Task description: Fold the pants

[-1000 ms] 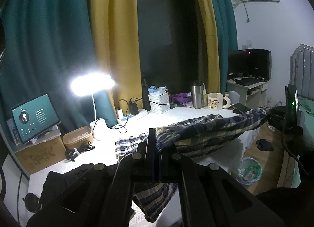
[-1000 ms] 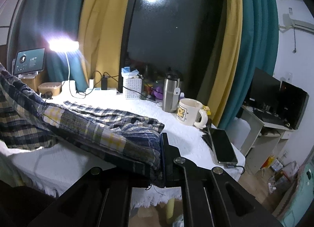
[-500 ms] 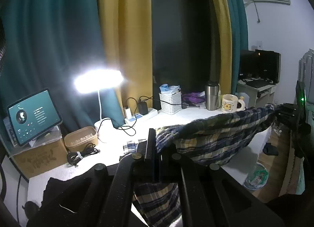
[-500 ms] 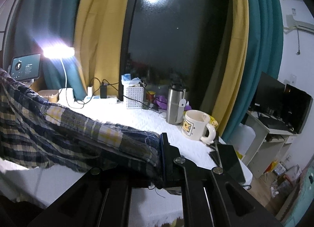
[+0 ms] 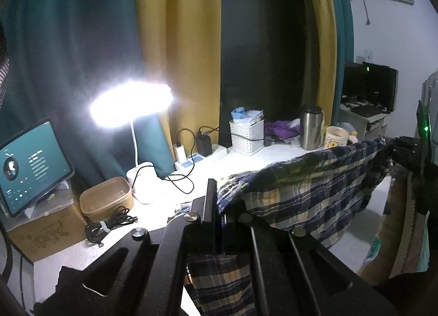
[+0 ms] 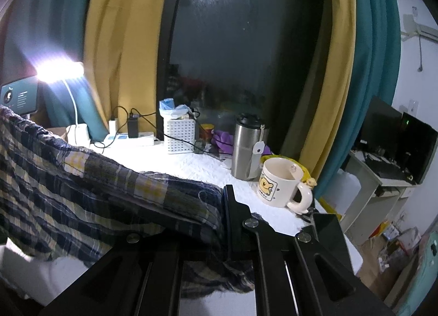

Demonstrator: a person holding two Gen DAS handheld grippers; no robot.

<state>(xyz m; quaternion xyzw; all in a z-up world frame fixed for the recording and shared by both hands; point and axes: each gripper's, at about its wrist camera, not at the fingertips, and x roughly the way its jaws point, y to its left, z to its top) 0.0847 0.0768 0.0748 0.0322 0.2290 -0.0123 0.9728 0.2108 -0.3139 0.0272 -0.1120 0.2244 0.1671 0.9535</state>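
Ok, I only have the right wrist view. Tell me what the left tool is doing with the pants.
Observer: The left tool is shut on the plaid pants, which hang stretched across to the right tool.
Operator: Name what lies to the left of that end.
Observer: A coiled black cable lies beside a cardboard box.
Operator: Check nearer the camera too.
Observer: A dark cloth lies at the near left corner.
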